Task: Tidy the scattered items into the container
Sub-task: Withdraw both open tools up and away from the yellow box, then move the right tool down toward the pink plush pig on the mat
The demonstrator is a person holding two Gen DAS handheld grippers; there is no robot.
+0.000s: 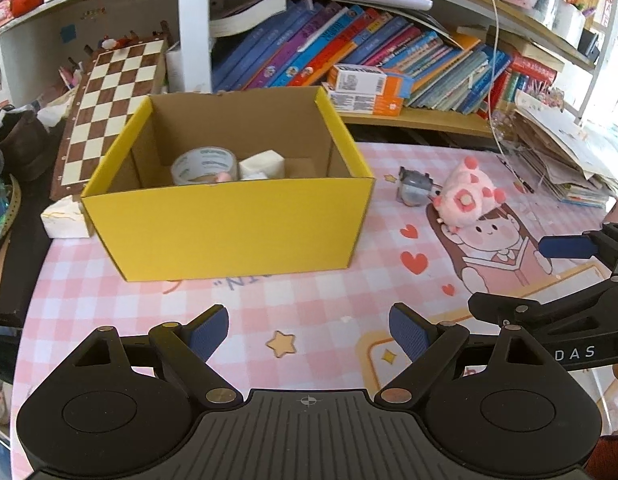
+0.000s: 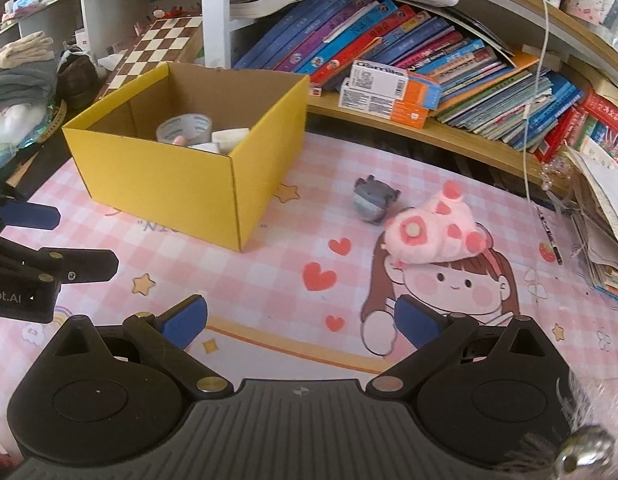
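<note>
- Because nothing lies between the fingers of either tool, I read both as unloaded: the left tongs [image 1: 309,330] stand wide apart over bare pink-checked tabletop [image 1: 309,292], and the right tongs [image 2: 301,322] are likewise spread with nothing gripped.
- Both tools point downward at a slant toward the work area, side by side; the right tool shows at the right edge of the left wrist view, and the left tool at the left edge of the right wrist view.
- I judge this posture to be an approach stance: the wide spread leaves room for a bulky, soft item.
- Container: the yellow cardboard box [image 1: 229,224] sits upright and open-topped on the tabletop, directly ahead of the left tongs.
- Contents of the box: a roll of clear tape [image 1: 203,164] and a white block [image 1: 263,166] beside it, plus a small pink object between them that I cannot identify.
- Items not yet stowed: the pink plush toy [image 2: 429,232] lies on the tabletop, to the right of the box, ahead of the right tongs; the small grey toy [image 2: 371,200] rests just beside it, on the box side.
- A white slab [image 1: 65,220] lies against the box's left outer corner; whether it belongs to the task I cannot tell.
- In my judgement, the right tongs are better placed for the plush toy.
</note>
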